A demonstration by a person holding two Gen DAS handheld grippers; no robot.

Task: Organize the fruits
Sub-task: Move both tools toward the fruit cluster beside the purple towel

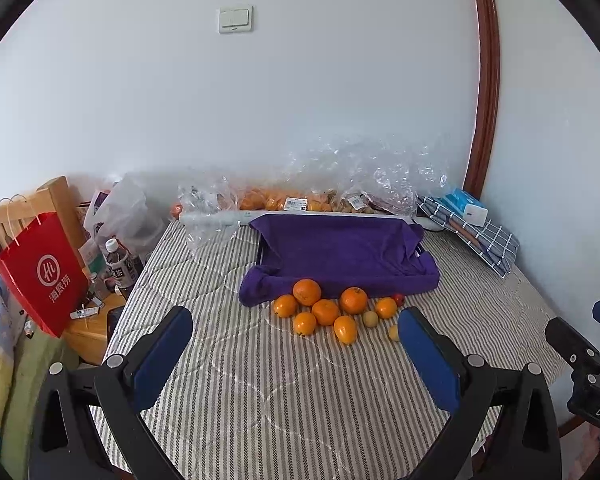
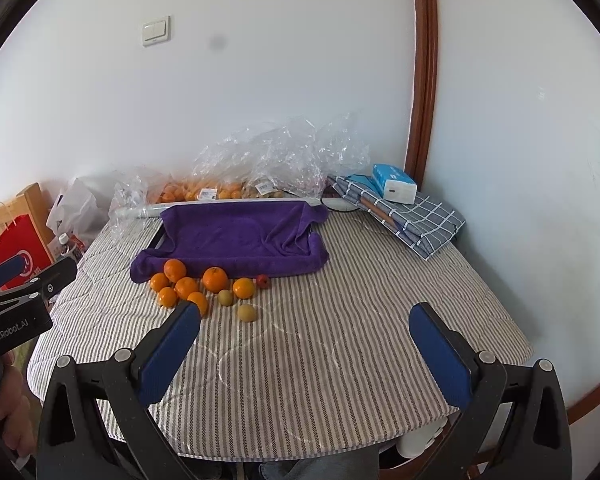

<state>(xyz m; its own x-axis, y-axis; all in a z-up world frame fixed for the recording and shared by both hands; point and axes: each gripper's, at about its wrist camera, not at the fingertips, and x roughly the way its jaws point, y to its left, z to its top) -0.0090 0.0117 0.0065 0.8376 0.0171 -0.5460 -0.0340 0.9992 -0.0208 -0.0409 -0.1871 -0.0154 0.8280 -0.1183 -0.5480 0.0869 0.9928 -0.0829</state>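
Both the left gripper (image 1: 296, 336) and the right gripper (image 2: 305, 332) are hovering with fingers spread and empty near the oranges (image 2: 188, 286), which are lying just before the purple towel (image 2: 236, 236), so picking the first fruit is probably coming next.

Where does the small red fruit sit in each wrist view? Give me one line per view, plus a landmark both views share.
Left wrist view: the small red fruit sits right of centre, at the right end of the orange cluster, against the front edge of the purple towel.
Right wrist view: the small red fruit sits left of centre, again at the cluster's right end by the purple towel.
Shared landmark: the light switch on the wall.
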